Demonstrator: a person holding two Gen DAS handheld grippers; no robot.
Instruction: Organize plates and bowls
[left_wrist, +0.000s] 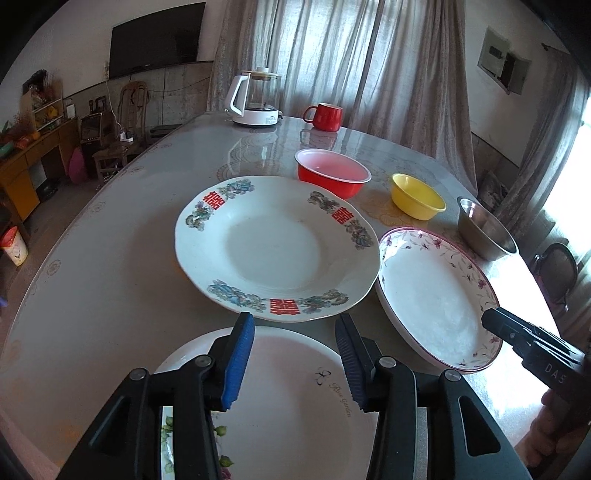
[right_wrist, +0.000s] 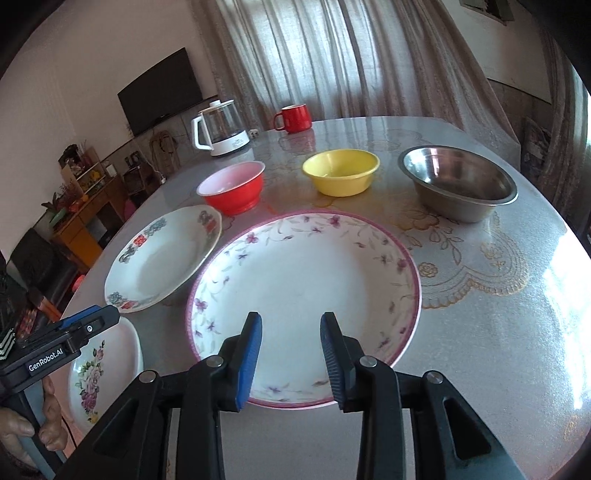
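On the round table (right_wrist: 498, 258), nothing is stacked yet; the task is judged to be at its very start, with both grippers poised over plates and no grasp made.

Plates, three counted, largest first. The red-character plate (left_wrist: 273, 247) sits mid-table, left of the pink-rimmed floral plate (right_wrist: 306, 295); their rims look touching or overlapping, which cannot be settled. The rose-printed plate (left_wrist: 291, 398) lies nearest the table edge, left of the floral plate and apart from it.

Bowls, three counted, set in a row behind the plates, each apart from the next: steel bowl (right_wrist: 458, 188) on the right, red bowl (right_wrist: 232, 188) on the left, yellow bowl (right_wrist: 341, 171) between them.

Also noted at the far edge: one glass kettle (right_wrist: 221, 129) and one red mug (right_wrist: 293, 118).

The left gripper (left_wrist: 295, 347) is held over the far rim of the rose-printed plate, fingers partly spread, nothing between them. The right gripper (right_wrist: 291, 347) is held over the near part of the floral plate, fingers partly spread too, a narrower gap, nothing gripped.

Next move, as judged: one plate rim is to be pinched between the pads and the plate lifted onto another, likely smaller onto larger. A shallow approach under the rim is called for, since the plates lie flat on a glossy surface and may slide. Bowls are probably to be nested afterwards.
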